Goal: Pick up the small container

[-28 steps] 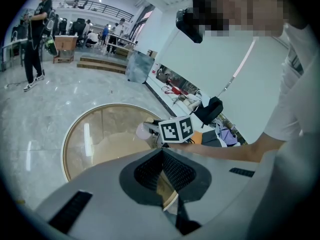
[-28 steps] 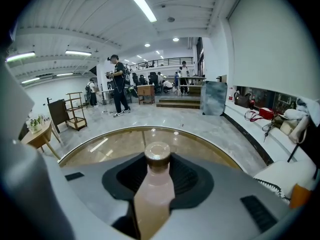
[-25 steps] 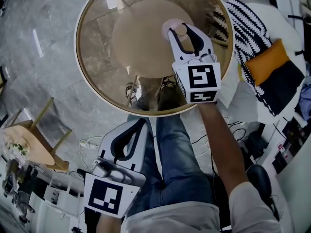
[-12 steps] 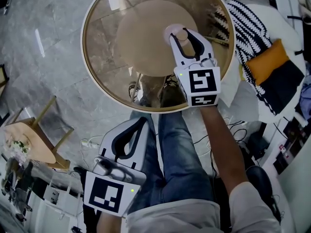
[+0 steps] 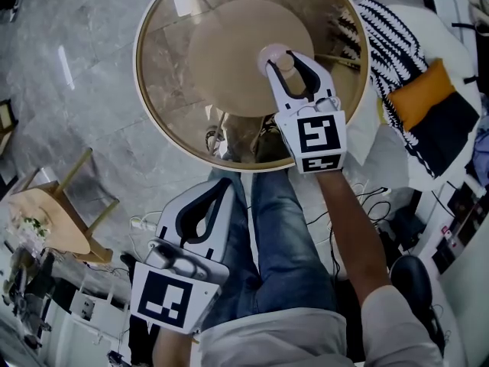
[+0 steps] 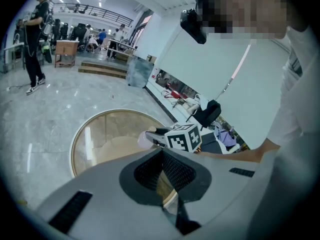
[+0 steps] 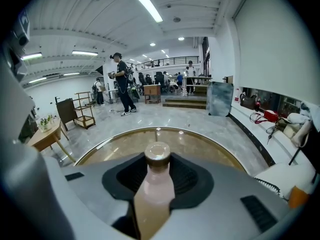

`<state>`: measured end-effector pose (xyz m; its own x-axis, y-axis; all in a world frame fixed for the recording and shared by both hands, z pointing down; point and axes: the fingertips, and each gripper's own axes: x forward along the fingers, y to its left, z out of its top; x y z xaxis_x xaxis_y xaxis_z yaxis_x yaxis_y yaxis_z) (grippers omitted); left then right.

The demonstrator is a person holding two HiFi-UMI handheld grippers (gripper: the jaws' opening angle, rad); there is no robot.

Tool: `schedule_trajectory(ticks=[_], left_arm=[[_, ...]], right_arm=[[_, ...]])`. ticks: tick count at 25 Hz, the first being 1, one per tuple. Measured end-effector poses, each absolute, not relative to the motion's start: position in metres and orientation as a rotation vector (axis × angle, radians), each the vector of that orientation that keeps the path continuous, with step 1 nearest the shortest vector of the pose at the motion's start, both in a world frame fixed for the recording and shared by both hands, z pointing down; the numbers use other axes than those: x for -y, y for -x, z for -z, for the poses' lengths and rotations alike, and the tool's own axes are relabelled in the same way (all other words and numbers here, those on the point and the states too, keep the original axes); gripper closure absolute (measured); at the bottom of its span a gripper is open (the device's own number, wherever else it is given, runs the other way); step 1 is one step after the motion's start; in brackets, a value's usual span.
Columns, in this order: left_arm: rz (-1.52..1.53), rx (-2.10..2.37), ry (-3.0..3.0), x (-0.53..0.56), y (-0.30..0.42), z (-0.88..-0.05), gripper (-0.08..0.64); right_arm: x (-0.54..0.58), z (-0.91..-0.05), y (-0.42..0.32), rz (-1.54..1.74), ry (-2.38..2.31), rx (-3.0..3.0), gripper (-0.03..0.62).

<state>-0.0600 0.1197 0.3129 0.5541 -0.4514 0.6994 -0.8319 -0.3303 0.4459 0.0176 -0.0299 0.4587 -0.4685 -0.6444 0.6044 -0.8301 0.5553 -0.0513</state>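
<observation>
— How far along are we?
— My right gripper [image 5: 286, 61] is clamped on the small container [image 7: 156, 184], jaws part-open, above the glass table's [image 5: 164, 90] right side. I can't confirm liftoff. The left gripper [image 5: 221, 194] hangs near me, closed and empty.

The small container [image 7: 156, 189] is a little bottle with a pale pink, smooth body that narrows toward a short neck; on the neck sits a round, flat cap [image 7: 157, 153] of brownish-gold colour, and it is closed; the bottle stands between the two jaws of the right gripper [image 7: 157, 176], whose pads press on both its sides; in the head view it [image 5: 273, 53] shows over the round glass table [image 5: 168, 67], near the middle; whether it touches the tabletop I cannot tell.
</observation>
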Motion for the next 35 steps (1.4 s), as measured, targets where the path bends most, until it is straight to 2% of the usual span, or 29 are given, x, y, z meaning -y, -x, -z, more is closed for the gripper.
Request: schedule_trajectory(ticks=[35], left_arm=[[-0.544, 1.018, -2.053, -0.103, 0.046, -0.235, 0.543]], right_arm=[[0.006, -0.375, -0.022, -0.484, -1.136, 2.269, 0.445]])
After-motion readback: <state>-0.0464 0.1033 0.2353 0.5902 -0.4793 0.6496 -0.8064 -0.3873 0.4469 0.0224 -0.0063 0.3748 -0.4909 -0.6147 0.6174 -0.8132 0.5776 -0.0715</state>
